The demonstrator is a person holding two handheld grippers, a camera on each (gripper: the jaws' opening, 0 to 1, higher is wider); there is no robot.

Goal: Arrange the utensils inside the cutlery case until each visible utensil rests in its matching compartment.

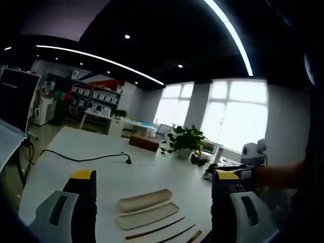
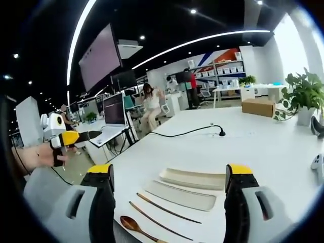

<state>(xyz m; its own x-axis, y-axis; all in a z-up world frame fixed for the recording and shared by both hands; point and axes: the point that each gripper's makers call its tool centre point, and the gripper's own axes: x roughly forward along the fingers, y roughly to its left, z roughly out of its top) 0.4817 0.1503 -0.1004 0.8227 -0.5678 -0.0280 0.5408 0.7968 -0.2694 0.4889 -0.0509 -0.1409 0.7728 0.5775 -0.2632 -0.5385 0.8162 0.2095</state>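
- Right now we hold both grippers, left gripper [image 1: 152, 212] and right gripper [image 2: 169, 202], spread, gripping nothing.
- Risk: thin dark chopsticks [image 2: 164, 215] and brown wooden spoon [image 2: 132, 224] slip; shallow beige oblong case tray [image 2: 179, 195] slides on the white table [image 2: 263, 147].

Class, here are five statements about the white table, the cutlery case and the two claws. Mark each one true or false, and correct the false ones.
1. Both halves of the case lie on the table. True.
2. The left claw grips a chopstick. False: its jaws stand open and empty, and the chopsticks lie on the table.
3. A wooden spoon lies on the table outside the case. True.
4. The right claw is shut on the spoon. False: it is open, holding nothing.
5. A potted plant stands on the table beyond the case. True.
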